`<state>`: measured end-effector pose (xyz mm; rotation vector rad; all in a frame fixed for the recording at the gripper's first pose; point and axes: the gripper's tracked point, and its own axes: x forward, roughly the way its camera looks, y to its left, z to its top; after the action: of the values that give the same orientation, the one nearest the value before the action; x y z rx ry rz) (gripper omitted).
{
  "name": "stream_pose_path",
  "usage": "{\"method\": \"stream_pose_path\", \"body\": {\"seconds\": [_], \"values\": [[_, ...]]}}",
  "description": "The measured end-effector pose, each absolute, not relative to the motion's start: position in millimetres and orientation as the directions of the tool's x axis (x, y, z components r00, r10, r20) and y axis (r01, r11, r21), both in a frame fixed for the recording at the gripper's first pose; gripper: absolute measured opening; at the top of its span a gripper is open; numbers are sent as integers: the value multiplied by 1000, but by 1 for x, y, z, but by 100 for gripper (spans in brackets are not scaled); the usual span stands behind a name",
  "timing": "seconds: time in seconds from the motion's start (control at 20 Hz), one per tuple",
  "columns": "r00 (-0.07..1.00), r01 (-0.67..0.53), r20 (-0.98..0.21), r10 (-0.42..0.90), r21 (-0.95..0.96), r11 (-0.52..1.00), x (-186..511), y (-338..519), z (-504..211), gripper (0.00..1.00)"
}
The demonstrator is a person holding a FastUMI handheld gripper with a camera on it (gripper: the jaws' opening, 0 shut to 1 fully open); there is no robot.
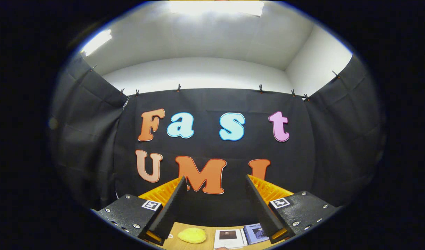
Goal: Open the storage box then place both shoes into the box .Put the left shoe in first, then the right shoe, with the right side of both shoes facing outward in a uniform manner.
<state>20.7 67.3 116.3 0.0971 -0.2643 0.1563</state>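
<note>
Gripper point(215, 205) hangs spread and empty, aimed high over the worktop point(205, 243), so a blind descent could strike the yellow lump point(192, 235) or papers point(240, 236) below.

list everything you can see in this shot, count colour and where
table: one, light wood, a strip low between the tongs' fingers
soft lump: one, yellow, on the table nearer the left finger; what it is cannot be told
printed sheets: two or three, white and blue, on the table beside the lump, nearer the right finger
cloth wall: black, clipped up behind the table
tongs: one pair, fingers spread apart, nothing between them, raised toward the wall
</note>
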Motion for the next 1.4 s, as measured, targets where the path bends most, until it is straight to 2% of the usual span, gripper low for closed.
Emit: {"method": "stream_pose_path", "body": {"seconds": [0.3, 0.55, 1.4], "values": [[960, -125, 255, 114, 25, 992, 18, 65, 120, 99], [947, -176, 278, 160, 35, 984, 11, 77, 127, 99], [950, -189, 264, 169, 53, 981, 6, 61, 134, 100]]}}
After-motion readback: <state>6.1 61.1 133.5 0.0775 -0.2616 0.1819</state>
